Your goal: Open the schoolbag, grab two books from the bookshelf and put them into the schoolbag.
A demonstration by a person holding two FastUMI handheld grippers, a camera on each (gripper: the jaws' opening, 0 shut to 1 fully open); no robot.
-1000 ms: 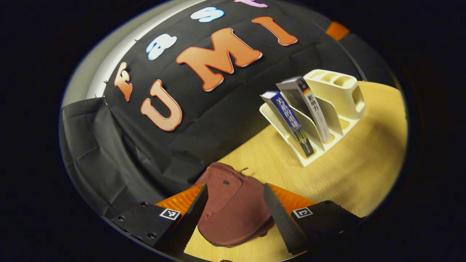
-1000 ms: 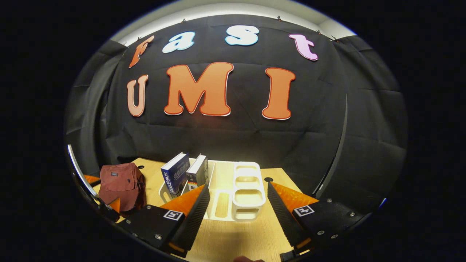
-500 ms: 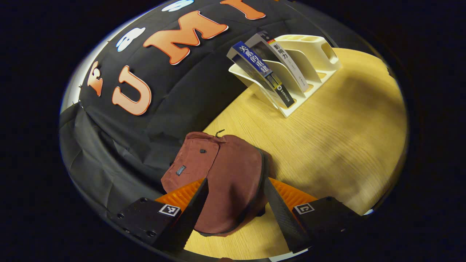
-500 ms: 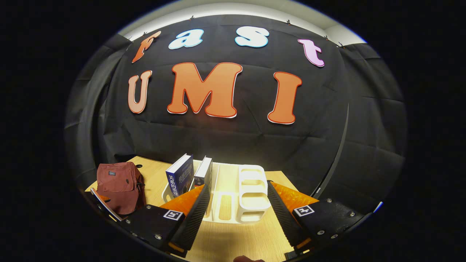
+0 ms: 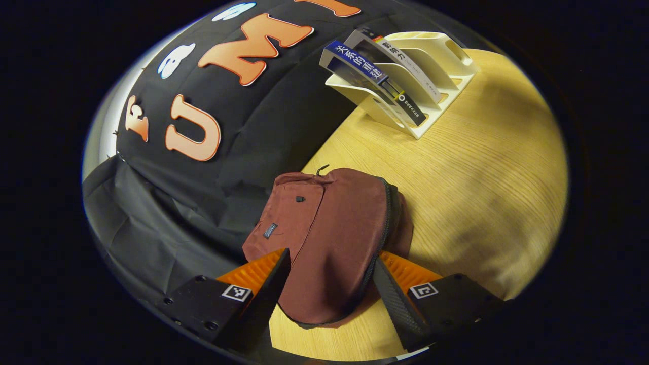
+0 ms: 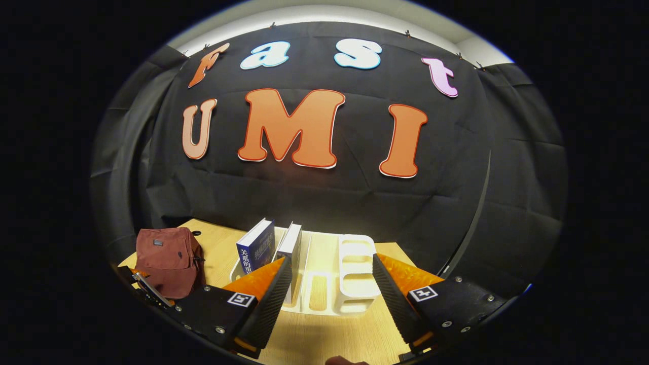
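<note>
wall: black cloth [image 6: 324, 203] | table: light wood [image 5: 481, 167] | ceiling strip: white [image 6: 324, 12]

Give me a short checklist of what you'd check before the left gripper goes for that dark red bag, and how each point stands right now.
1. Dark red fabric schoolbag lies flat on the pale wooden table: ok.
2. Bag's zipper already open: not ok, it looks closed along the edge.
3. Left gripper open, jaws either side of the bag's near end: ok.
4. Zipper pull located: cannot tell.
5. Blue-spined book and white-spined book standing in the cream plastic bookshelf rack: ok.
6. Right gripper open and holding nothing, facing the rack: ok.
</note>
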